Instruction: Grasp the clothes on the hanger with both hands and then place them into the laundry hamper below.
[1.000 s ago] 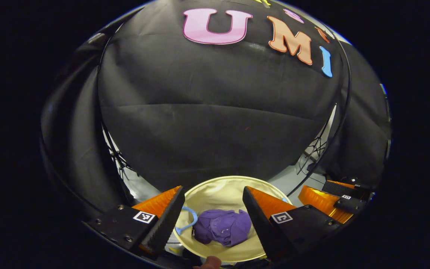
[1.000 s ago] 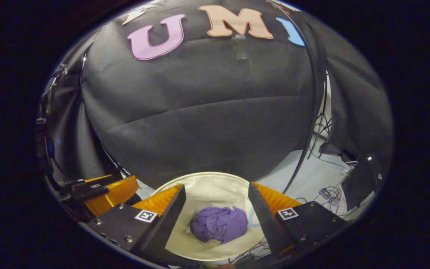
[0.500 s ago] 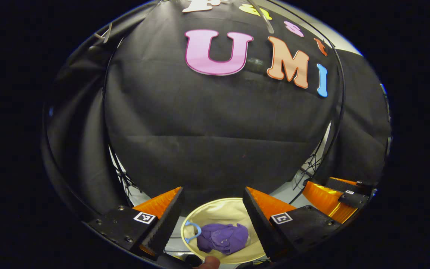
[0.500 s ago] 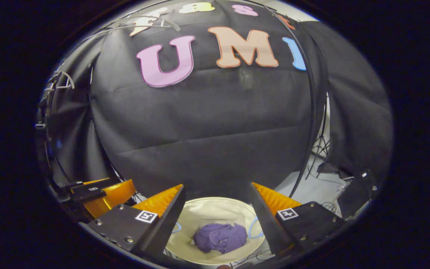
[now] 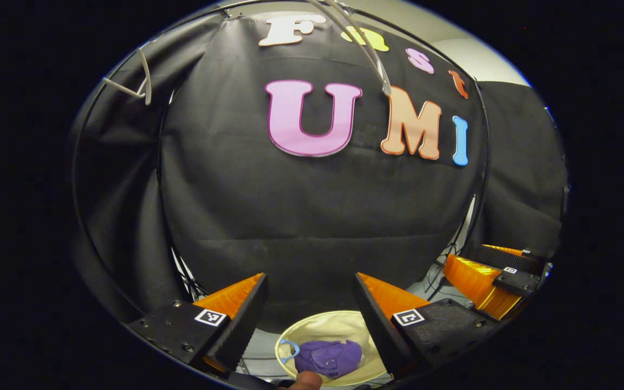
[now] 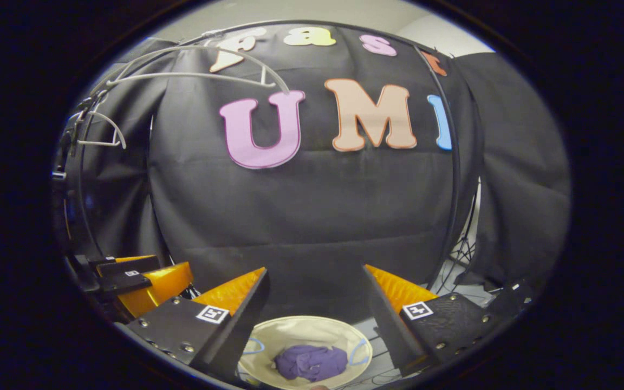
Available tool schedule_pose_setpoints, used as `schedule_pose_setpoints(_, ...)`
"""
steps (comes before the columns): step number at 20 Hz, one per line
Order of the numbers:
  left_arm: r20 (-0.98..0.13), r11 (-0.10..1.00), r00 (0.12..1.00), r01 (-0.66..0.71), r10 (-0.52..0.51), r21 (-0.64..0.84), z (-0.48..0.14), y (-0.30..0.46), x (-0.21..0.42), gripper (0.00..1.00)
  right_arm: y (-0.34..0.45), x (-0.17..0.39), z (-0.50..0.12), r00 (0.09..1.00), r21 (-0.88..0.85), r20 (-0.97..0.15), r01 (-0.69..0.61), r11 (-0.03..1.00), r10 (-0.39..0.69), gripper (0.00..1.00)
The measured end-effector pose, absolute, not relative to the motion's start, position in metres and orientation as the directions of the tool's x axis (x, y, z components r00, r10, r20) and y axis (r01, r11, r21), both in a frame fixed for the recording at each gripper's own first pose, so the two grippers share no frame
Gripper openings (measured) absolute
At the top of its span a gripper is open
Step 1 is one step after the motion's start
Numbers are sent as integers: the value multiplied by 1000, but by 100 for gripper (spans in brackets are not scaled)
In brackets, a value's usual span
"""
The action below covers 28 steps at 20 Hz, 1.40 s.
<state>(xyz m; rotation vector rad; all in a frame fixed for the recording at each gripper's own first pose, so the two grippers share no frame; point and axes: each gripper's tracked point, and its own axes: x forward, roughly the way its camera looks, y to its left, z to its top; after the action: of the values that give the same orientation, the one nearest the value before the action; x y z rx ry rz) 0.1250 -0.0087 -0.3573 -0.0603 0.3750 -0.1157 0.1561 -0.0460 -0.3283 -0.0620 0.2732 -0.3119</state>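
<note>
A crumpled purple garment (image 5: 329,357) (image 6: 311,362) lies at the bottom of a round cream laundry hamper (image 5: 325,327) (image 6: 296,331) on the floor below. My left gripper (image 5: 309,281) hangs open well above the hamper, nothing between its fingers. My right gripper (image 6: 314,273) is open too and empty, also high over the hamper. A bare pale hanger (image 6: 203,65) (image 5: 363,46) hangs near the top of the booth. The right gripper shows at the right edge of the left gripper view (image 5: 493,276), and the left one at the left edge of the right gripper view (image 6: 138,279).
The black cloth wall (image 5: 312,216) stands straight ahead behind the hamper. A second pale hanger (image 6: 98,130) (image 5: 136,86) hangs at the left on a black curved frame. Cables and stand legs (image 6: 461,254) lie on the grey floor at the right. A fingertip (image 5: 304,379) shows at the bottom edge.
Both grippers have risen and tilted up; the hamper with the purple garment has sunk lower and smaller in both views, and the hangers have come into sight at the top.
</note>
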Motion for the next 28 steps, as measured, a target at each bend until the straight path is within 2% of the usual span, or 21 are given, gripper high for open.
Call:
schedule_pose_setpoints(2, -332, 994, 937, 96, -110, -60, -338, -7, 131, 96, -41, 157, -304, 926, -109, -222, 286, 952, -304, 96)
schedule_pose_setpoints(3, -320, 993, 941, 99, -112, -58, -329, -7, 135, 96, -39, 157, -294, 932, -104, -206, 283, 954, -299, 96)
schedule_pose_setpoints(4, -310, 992, 943, 109, -123, -62, -319, -11, 136, 92, -36, 159, -282, 937, -100, -186, 280, 955, -294, 96)
schedule_pose_setpoints(5, -306, 991, 943, 113, -128, -67, -311, -11, 136, 96, -34, 159, -270, 942, -97, -169, 275, 956, -288, 100)
schedule_pose_setpoints(6, -300, 991, 945, 113, -129, -71, -303, -12, 136, 93, -37, 157, -259, 945, -94, -153, 276, 957, -288, 96)
schedule_pose_setpoints(8, -288, 990, 948, 118, -137, -82, -287, -15, 135, 96, -34, 159, -239, 951, -87, -127, 271, 959, -281, 100)
schedule_pose_setpoints(10, -267, 988, 952, 126, -147, -94, -269, -19, 132, 96, -31, 155, -220, 956, -84, -102, 266, 960, -274, 96)
schedule_pose_setpoints(11, -252, 987, 956, 134, -152, -90, -261, -18, 129, 96, -29, 152, -212, 959, -82, -92, 261, 962, -268, 100)
schedule_pose_setpoints(12, -231, 988, 962, 133, -147, -76, -251, -17, 125, 93, -26, 148, -204, 963, -71, -85, 251, 966, -256, 100)
schedule_pose_setpoints(13, -211, 991, 968, 127, -134, -49, -243, -16, 124, 96, -24, 143, -199, 965, -67, -77, 248, 967, -253, 100)
schedule_pose_setpoints(14, -190, 993, 975, 113, -114, -16, -234, -14, 122, 92, -26, 137, -193, 965, -71, -65, 249, 966, -254, 100)
schedule_pose_setpoints(16, -166, 994, 980, 110, -105, 17, -217, -16, 120, 92, -33, 128, -184, 962, -95, -46, 264, 960, -269, 100)
schedule_pose_setpoints(17, -162, 993, 980, 115, -112, 10, -213, -21, 114, 92, -36, 123, -182, 960, -103, -42, 270, 957, -276, 100)
schedule_pose_setpoints(18, -161, 993, 980, 117, -116, -5, -210, -25, 110, 92, -35, 115, -181, 958, -106, -35, 279, 955, -284, 96)
schedule_pose_setpoints(21, -157, 993, 981, 113, -114, -15, -203, -31, 103, 92, -40, 99, -175, 955, -100, -21, 292, 951, -296, 96)
schedule_pose_setpoints(22, -149, 993, 982, 113, -115, -24, -195, -32, 101, 92, -41, 93, -171, 955, -94, -13, 294, 951, -297, 100)
schedule_pose_setpoints(23, -141, 992, 983, 114, -120, -46, -186, -36, 97, 92, -41, 86, -165, 955, -87, -5, 294, 952, -296, 96)
schedule_pose_setpoints(24, -136, 991, 983, 116, -123, -62, -177, -38, 94, 92, -41, 80, -160, 956, -79, 1, 294, 953, -294, 100)
schedule_pose_setpoints(25, -130, 990, 984, 115, -124, -76, -174, -35, 91, 93, -40, 75, -155, 958, -72, -1, 287, 955, -287, 96)
schedule_pose_setpoints(26, -124, 989, 984, 115, -126, -90, -167, -34, 87, 92, -37, 69, -153, 962, -67, -7, 274, 960, -275, 100)
schedule_pose_setpoints(28, -105, 988, 988, 105, -117, -113, -153, -28, 81, 92, -38, 59, -143, 966, -75, -6, 259, 963, -260, 100)
